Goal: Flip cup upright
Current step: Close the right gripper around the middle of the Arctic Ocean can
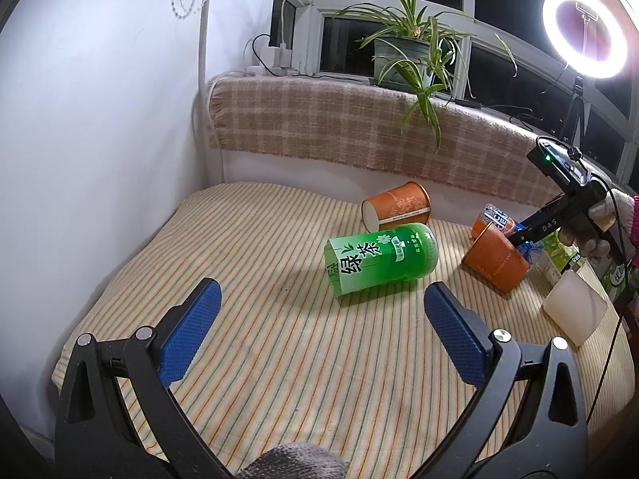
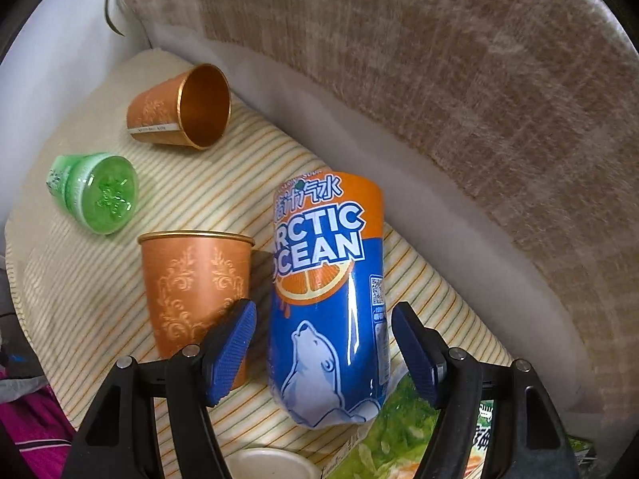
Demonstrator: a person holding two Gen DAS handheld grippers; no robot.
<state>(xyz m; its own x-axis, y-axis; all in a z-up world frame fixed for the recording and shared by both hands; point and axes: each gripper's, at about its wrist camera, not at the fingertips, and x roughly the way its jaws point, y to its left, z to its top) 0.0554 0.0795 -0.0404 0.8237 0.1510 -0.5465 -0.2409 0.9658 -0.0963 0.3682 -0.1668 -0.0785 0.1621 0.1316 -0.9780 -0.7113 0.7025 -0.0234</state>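
Nothing looks flipped yet: both grippers, left point(image 1: 322, 331) and right point(image 2: 323, 349), gape wide holding nothing, the right straddling the blue bottle point(image 2: 327, 299) (not gripping), while the far orange cup point(image 2: 181, 105) lies sideways on the striped cloth point(image 1: 259, 343).

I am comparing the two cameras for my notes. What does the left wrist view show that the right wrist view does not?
Only the left wrist view: the ring light, the potted plant, and the open left gripper.

Only the right wrist view: the "Arctic Ocean" label on the blue cup between the open right gripper.

Both: the green cup, two orange cups, and the striped cloth.
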